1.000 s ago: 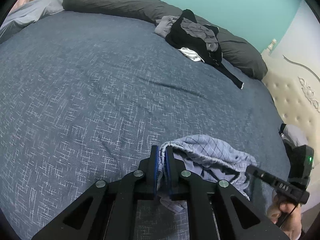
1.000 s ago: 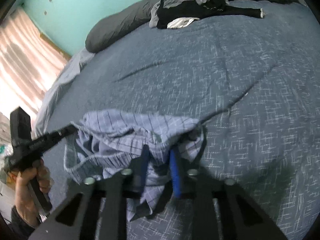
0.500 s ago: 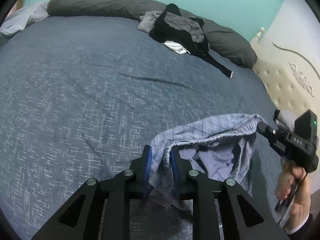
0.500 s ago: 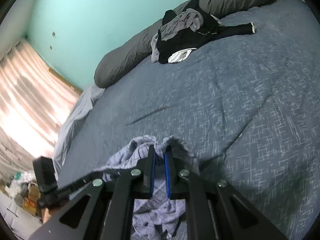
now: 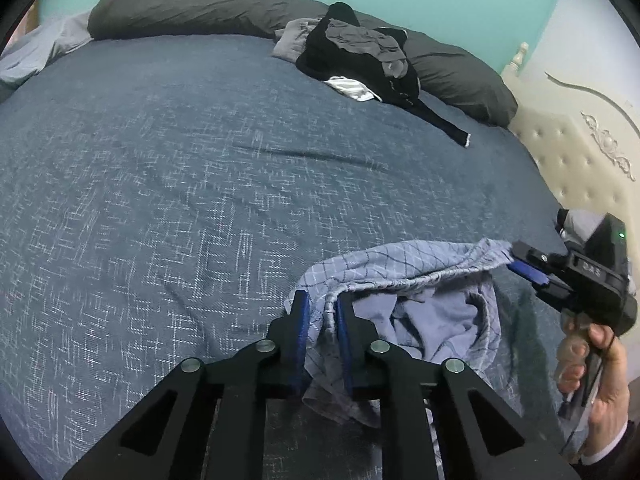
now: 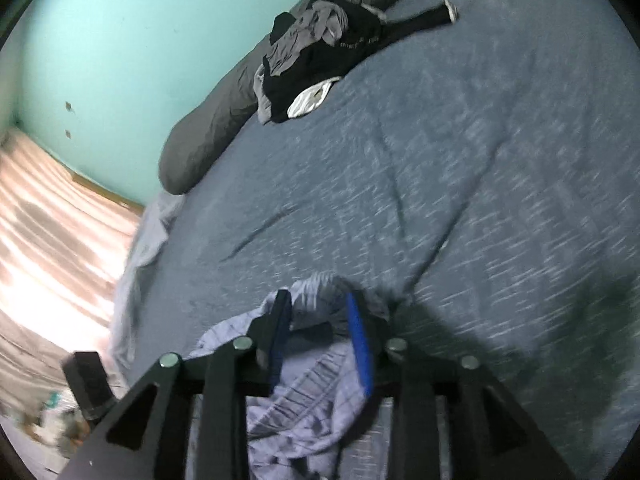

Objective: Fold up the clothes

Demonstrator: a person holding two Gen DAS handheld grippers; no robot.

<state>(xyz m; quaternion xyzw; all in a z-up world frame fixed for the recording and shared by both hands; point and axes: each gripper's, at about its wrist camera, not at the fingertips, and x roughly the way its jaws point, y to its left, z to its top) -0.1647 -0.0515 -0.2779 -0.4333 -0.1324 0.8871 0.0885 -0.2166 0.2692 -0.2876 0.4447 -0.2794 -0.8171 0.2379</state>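
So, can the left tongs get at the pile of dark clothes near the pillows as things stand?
Probably not yet. The left tongs, closing, have the checked blue garment between them, and the pile of dark clothes lies far across the bed. Nothing blocks the way.

Both wrist cameras look down, close, sharing the bed (image 5: 200,160) and checked garment (image 6: 304,412).

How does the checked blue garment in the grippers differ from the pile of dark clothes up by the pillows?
The checked blue garment is pale with a thin grid pattern; the dark pile is mostly black and grey with some white. The garment is one piece stretched between the left gripper and the right gripper, while the pile lies heaped and untouched by the pillows. Both are unfolded, over the same bedspread.
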